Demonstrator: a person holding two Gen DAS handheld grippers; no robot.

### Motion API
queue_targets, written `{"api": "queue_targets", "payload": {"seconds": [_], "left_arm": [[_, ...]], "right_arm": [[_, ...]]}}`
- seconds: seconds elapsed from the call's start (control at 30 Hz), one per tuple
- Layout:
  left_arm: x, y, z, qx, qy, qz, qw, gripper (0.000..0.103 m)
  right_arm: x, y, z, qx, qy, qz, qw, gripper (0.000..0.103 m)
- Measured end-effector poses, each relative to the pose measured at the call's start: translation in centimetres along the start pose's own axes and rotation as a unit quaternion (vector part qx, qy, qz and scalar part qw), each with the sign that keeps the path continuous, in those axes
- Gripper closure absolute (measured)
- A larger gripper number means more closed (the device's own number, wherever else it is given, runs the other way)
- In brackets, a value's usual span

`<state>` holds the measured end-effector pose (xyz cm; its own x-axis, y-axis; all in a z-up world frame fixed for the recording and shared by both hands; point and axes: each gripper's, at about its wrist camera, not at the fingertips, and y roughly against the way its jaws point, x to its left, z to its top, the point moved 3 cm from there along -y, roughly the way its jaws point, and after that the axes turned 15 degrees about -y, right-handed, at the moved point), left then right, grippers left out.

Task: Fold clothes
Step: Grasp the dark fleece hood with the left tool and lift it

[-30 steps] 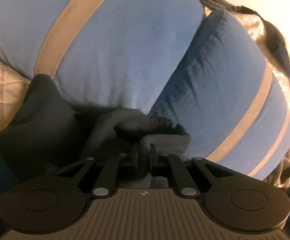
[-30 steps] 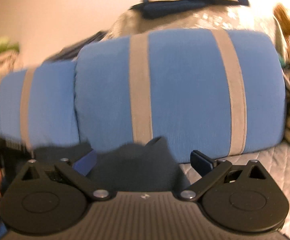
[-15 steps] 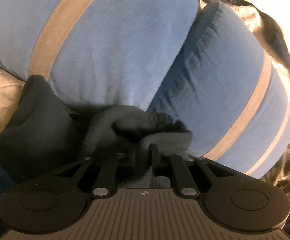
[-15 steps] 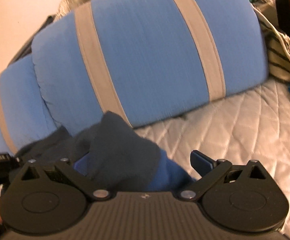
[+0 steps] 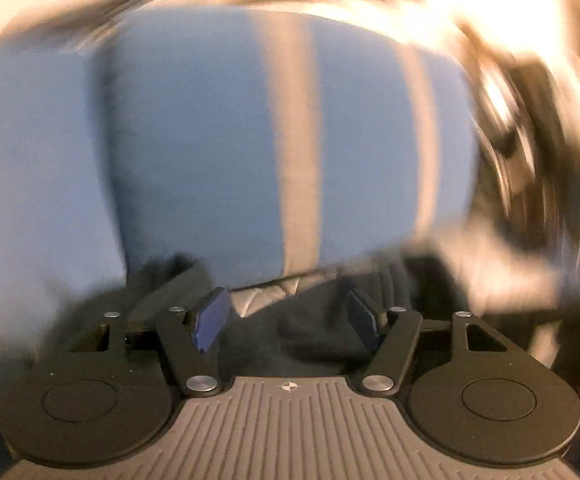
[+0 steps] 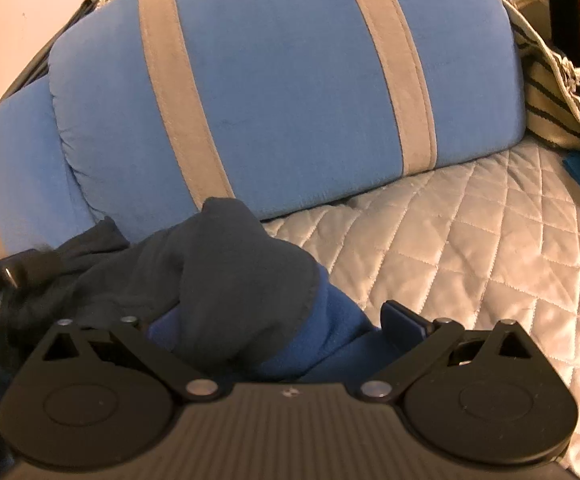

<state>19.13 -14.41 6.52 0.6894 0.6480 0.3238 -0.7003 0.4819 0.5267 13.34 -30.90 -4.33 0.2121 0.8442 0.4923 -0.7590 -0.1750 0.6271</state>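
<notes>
Your dark grey garment point(image 6: 226, 280) lies bunched over blue fleece point(image 6: 330, 340), against the foot of the blue pillow point(image 6: 290, 80).

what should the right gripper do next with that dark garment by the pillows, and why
Probably ease the right gripper down and close on the dark garment. Its jaws stand wide with the bunched cloth between them, not pinched, and the garment lies crumpled against the blue pillow. The left gripper is opening with nothing clamped, so neither holds the cloth.
</notes>
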Motion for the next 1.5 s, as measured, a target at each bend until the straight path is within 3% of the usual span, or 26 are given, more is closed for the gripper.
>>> {"api": "queue_targets", "payload": {"seconds": [0.03, 0.13, 0.3, 0.47, 0.53, 0.57, 0.6, 0.63, 0.73, 0.83, 0.93, 1.07, 1.27, 1.4, 1.5], "left_arm": [[-1.4, -0.5, 0.1, 0.002, -0.064, 0.007, 0.9979, 0.038], [-3.4, -1.9, -0.4, 0.012, -0.154, 0.010, 0.9880, 0.039], [-5.4, -3.3, 0.5, 0.000, -0.247, -0.048, 0.9678, 0.039], [-8.6, -5.6, 0.2, 0.039, -0.384, -0.060, 0.9204, 0.041], [-9.0, -6.5, 0.3, 0.052, -0.409, -0.055, 0.9092, 0.056], [-8.9, -6.9, 0.4, 0.060, -0.417, -0.050, 0.9054, 0.069], [-8.8, -7.1, 0.5, 0.063, -0.423, -0.043, 0.9031, 0.084], [-8.7, -7.1, 0.7, 0.062, -0.425, -0.036, 0.9024, 0.088], [-8.3, -6.1, 1.6, 0.039, -0.421, -0.005, 0.9063, 0.091], [-7.2, -4.6, 2.6, 0.021, -0.391, 0.037, 0.9195, 0.092], [-4.9, -3.1, 4.1, 0.004, -0.293, 0.052, 0.9547, 0.093], [-2.6, -1.3, 5.4, -0.020, -0.182, 0.046, 0.9820, 0.093], [-0.4, -1.2, 6.3, -0.018, -0.074, 0.018, 0.9969, 0.093], [1.0, -1.4, 7.3, -0.024, -0.023, 0.007, 0.9994, 0.093], [1.6, -1.7, 7.5, -0.024, 0.013, 0.001, 0.9996, 0.094]], "right_arm": [[-0.2, 0.0, 0.1, 0.004, -0.001, -0.001, 1.000, 0.000], [-0.5, 0.1, 0.2, 0.009, -0.001, -0.008, 1.000, 0.000], [-1.2, -0.2, 0.2, 0.018, -0.008, -0.018, 1.000, 0.000], [-1.0, -0.3, 0.0, 0.017, 0.001, -0.022, 1.000, 0.000], [-0.9, -0.2, -0.1, 0.016, 0.004, -0.024, 1.000, 0.000], [-0.9, -0.2, -0.1, 0.016, 0.005, -0.025, 1.000, 0.000], [-0.9, -0.2, -0.1, 0.015, 0.006, -0.025, 1.000, 0.000], [-0.9, -0.1, -0.1, 0.013, 0.005, -0.022, 1.000, 0.000], [-0.7, 0.3, 0.1, 0.002, 0.003, -0.003, 1.000, 0.000], [-0.3, 2.6, 0.8, -0.071, -0.007, 0.043, 0.997, 0.000], [-0.2, 4.7, 1.2, -0.140, -0.006, 0.070, 0.988, 0.000], [-0.7, 5.0, 1.5, -0.156, -0.030, 0.080, 0.984, 0.000], [0.0, 5.5, 1.3, -0.155, -0.011, 0.135, 0.978, 0.000], [1.6, 5.0, 0.5, -0.138, 0.041, 0.146, 0.979, 0.000], [2.3, 4.2, -0.2, -0.116, 0.070, 0.124, 0.983, 0.000]]}}
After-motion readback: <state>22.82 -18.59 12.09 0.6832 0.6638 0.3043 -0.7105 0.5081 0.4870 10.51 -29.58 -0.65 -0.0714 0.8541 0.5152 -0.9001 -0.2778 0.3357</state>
